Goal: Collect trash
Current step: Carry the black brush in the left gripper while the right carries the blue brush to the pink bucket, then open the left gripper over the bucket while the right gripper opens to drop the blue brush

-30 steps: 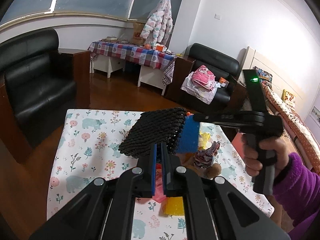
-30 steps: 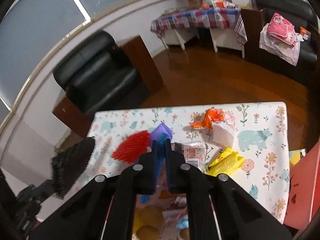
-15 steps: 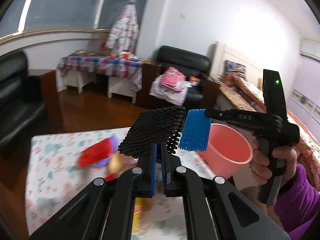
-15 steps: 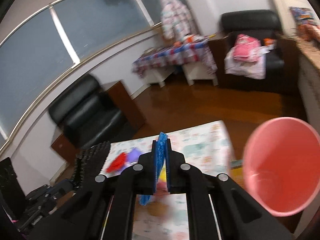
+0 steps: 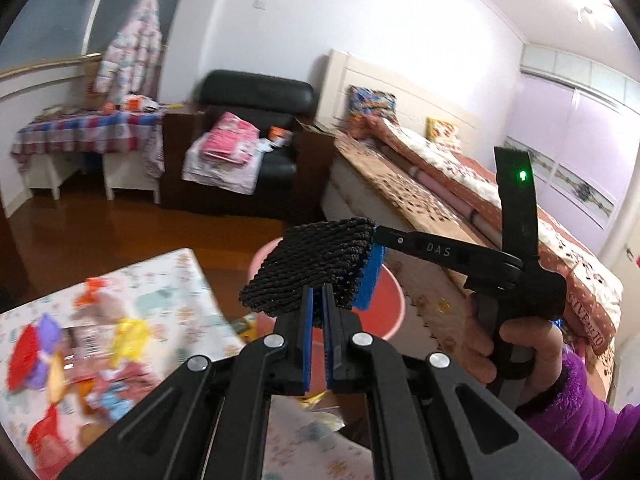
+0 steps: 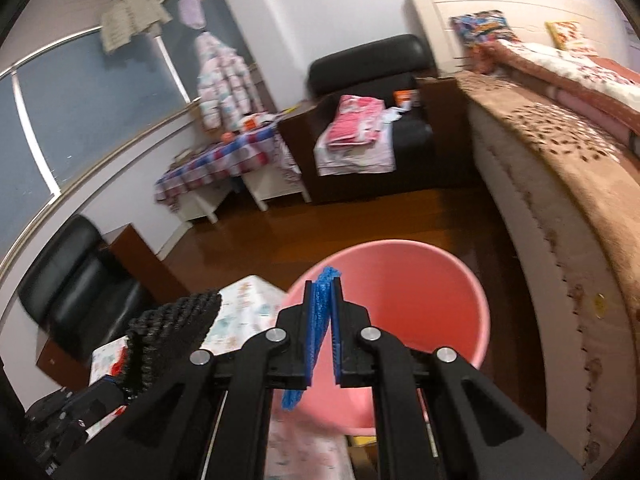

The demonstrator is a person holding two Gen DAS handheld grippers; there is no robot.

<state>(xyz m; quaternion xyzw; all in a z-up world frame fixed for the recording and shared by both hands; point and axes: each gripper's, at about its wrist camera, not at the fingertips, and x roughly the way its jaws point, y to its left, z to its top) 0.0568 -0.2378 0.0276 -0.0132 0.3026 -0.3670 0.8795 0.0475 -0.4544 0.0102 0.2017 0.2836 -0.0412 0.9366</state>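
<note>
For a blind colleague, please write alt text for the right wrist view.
The right hand-held gripper, shut on a blue foam net, is over a round pink plastic bucket on a brown wooden floor. At lower left, a black foam net hangs before a floral-clothed table.

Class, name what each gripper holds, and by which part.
Left gripper: black mesh piece, by its near lower edge. Right gripper: blue mesh piece, pinched near its upper end.

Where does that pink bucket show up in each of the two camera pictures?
Left wrist view: pink bucket sits centre, mostly hidden behind the black mesh piece.
Right wrist view: pink bucket fills the lower centre, behind the blue mesh piece.
Shared landmark: black armchair.
</note>
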